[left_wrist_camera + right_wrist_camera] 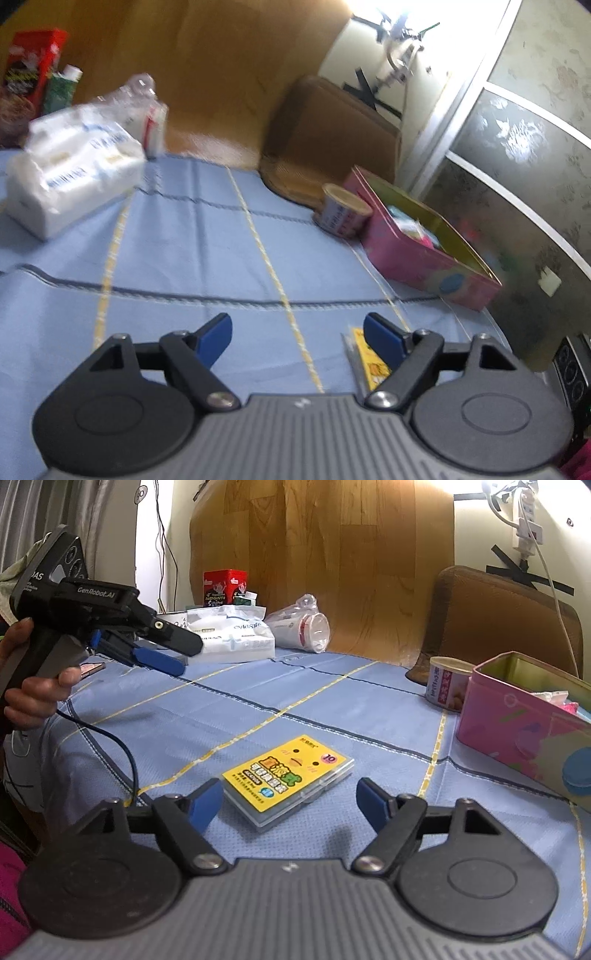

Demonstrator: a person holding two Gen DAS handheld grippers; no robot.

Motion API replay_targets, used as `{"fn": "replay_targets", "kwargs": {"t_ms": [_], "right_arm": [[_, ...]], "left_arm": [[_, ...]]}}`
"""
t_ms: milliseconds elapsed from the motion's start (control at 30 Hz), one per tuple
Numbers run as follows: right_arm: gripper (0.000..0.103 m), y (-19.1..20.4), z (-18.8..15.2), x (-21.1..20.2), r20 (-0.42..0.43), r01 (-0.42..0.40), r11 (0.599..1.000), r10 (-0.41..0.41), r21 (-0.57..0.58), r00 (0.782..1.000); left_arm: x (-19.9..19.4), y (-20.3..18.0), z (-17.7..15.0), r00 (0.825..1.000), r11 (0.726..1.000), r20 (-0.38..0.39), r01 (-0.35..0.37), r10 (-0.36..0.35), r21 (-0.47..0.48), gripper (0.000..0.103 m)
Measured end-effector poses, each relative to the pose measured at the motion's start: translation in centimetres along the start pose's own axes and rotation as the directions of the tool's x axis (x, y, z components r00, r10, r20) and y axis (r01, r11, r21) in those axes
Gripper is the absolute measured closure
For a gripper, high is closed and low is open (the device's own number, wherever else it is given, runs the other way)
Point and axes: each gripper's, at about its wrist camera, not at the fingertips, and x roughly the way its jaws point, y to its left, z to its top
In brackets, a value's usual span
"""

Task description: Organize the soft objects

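A flat clear-plastic pack with a yellow cartoon label (291,779) lies on the blue cloth. My right gripper (289,805) stands open just behind it. The blue pads flank the pack's near end without touching it. In the left wrist view, the same yellow pack (364,356) peeks out beside the right finger of my left gripper (298,338), which is open and holds nothing. A white soft tissue pack (74,173) (229,635) rests at the far left of the table. The left gripper (173,653) hovers in front of it, held by a hand (37,698).
An open pink tin box (524,731) (424,251) with small items inside sits at the right, a short can (445,683) (343,210) beside it. A clear-wrapped stack of cups (303,627) and a red box (223,587) stand at the back. A brown chair back (498,627) rises beyond the table edge.
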Motion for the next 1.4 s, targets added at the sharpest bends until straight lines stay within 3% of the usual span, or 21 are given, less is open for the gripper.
{"fn": "replay_targets", "kwargs": {"t_ms": [200,333,533,867,1100,1300,1400], "right_arm": [[0.025,0.3,-0.3,0.1,-0.007,-0.001,1.000,0.001,-0.013,1.000],[0.036,0.5,-0.4,0.5,-0.023,-0.002,1.000,0.001,-0.024,1.000],[0.047,0.3,-0.5,0.3,-0.023,-0.014,0.999,0.014,-0.029,1.000],[0.047,-1.1,-0.9,-0.1,-0.018,0.082,0.997,-0.083,-0.006,0.996],[0.045,-0.6,-0.9,-0.5,0.005,0.046,0.999,-0.046,-0.010,0.999],[0.033,0.2,-0.4,0.6,0.010,0.043,0.999,-0.043,0.020,0.999],[0.032,0.2,-0.2,1.4,-0.002,0.051,0.997,-0.051,0.051,0.999]], "left_arm": [[2.7,0.0,-0.5,0.995,0.996,-0.078,0.055,-0.061,-0.074,0.035],[4.1,-0.3,-0.3,0.987,0.988,-0.114,0.104,-0.117,-0.114,0.042],[5.3,-1.5,-0.6,0.977,0.982,-0.144,0.141,-0.158,-0.123,0.042],[6.9,-2.5,1.1,0.981,0.987,-0.135,0.128,-0.140,-0.095,0.042],[8.9,-2.2,2.6,0.984,0.991,-0.125,0.117,-0.125,-0.072,0.040],[10.8,-1.8,3.0,0.982,0.991,-0.140,0.118,-0.126,-0.063,0.040],[11.3,-1.9,2.9,0.980,0.989,-0.137,0.136,-0.144,-0.064,0.040]]}}
